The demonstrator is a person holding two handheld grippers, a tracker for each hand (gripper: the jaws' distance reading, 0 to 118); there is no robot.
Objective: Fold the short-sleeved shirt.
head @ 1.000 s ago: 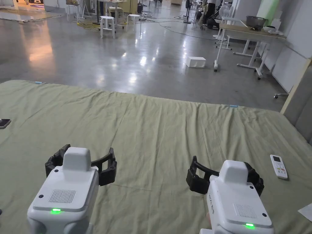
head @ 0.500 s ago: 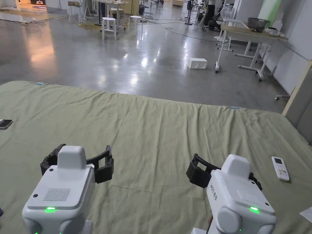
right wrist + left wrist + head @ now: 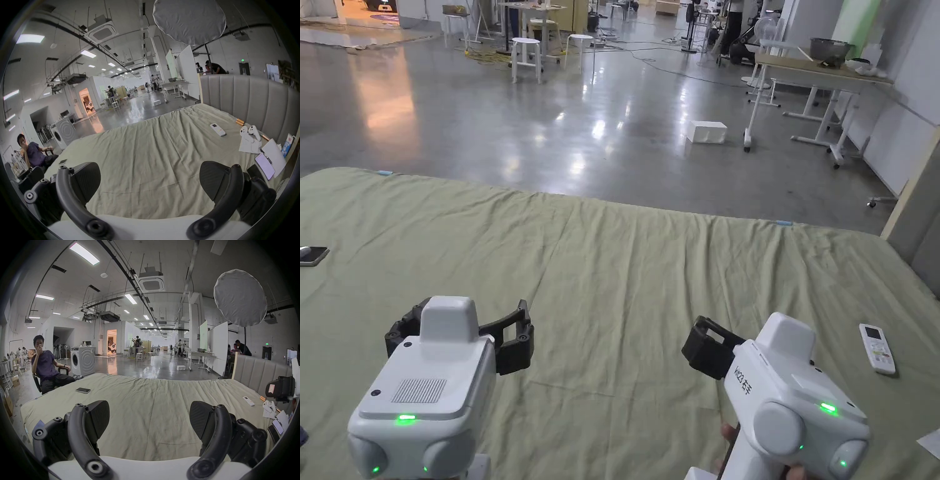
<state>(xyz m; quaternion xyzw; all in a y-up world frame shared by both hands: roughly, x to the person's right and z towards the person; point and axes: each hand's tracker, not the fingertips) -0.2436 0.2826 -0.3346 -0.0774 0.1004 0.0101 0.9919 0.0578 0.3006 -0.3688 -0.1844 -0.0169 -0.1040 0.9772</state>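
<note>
Both grippers, left gripper (image 3: 464, 337) and right gripper (image 3: 149, 181), hung spread wide and empty over the bed (image 3: 625, 262), no shirt anywhere on it, so folding hadn't started.

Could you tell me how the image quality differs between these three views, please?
Head view: sharp and undistorted, with glare on the polished floor. Both gripper views: strong fisheye bending, black corners, dimmer, and the bed edge curves.

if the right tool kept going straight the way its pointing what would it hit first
Probably just the green bed sheet: the right tool, jaws open, points low across the bed. The remote lies off to its right, outside that line. Depth is hard to judge.
</note>
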